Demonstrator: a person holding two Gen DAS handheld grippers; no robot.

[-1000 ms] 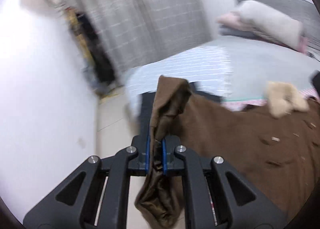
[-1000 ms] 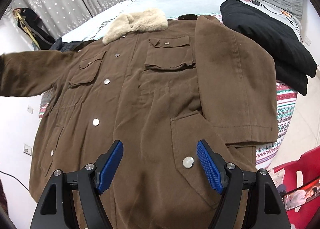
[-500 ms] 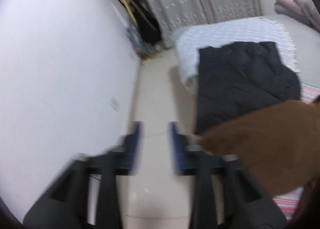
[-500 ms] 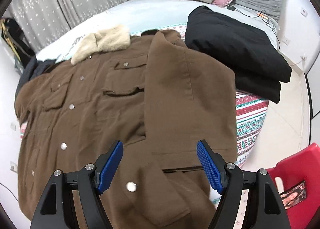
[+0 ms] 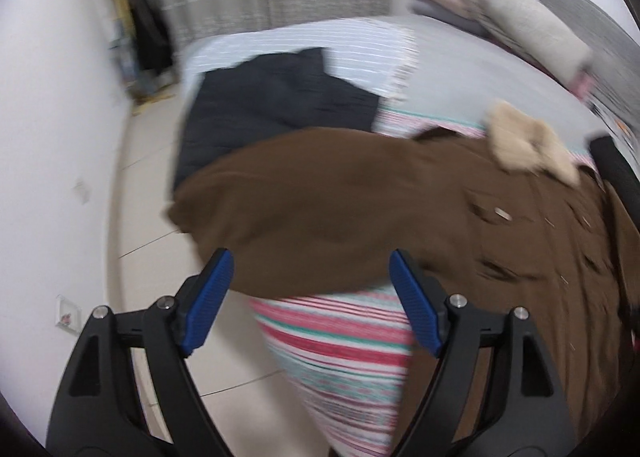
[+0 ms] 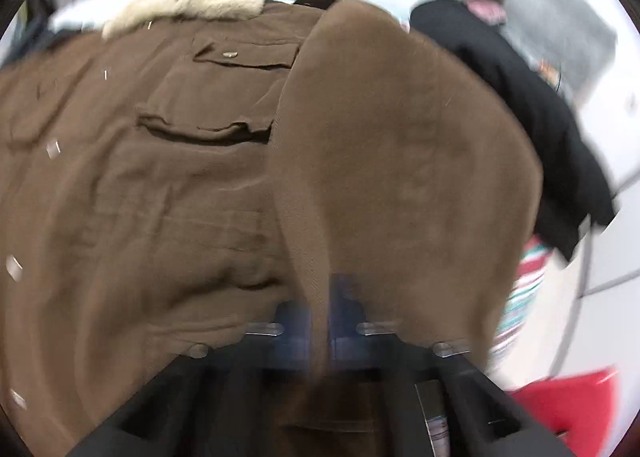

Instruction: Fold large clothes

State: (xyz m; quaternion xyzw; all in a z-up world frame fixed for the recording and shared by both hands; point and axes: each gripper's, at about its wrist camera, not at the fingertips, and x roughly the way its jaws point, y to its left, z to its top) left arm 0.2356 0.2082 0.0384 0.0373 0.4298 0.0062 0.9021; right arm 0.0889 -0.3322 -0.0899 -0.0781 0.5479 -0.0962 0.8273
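A brown coat (image 6: 160,177) with a cream fur collar (image 6: 192,1) lies face up on the bed. Its right sleeve (image 6: 400,157) is folded over the front. My right gripper (image 6: 320,321), blurred, is shut on the brown fabric at that sleeve's lower end. In the left wrist view the other sleeve (image 5: 320,209) lies stretched out over the bed's corner. My left gripper (image 5: 310,269) hovers just in front of it, jaws opening wide. The sleeve's edge shows between the blue pads (image 5: 212,297), which do not touch it.
A black jacket (image 5: 272,105) lies beyond the stretched sleeve, and another black garment (image 6: 520,97) lies right of the coat. The striped bed cover (image 5: 340,337) hangs at the corner. Pillows (image 5: 520,17) are at the head. A red object (image 6: 572,405) stands on the floor.
My left gripper has let go of the sleeve cuff, which now lies out over the bed's corner, and its jaws have spread. My right gripper has dropped toward the coat and closed on its fabric.
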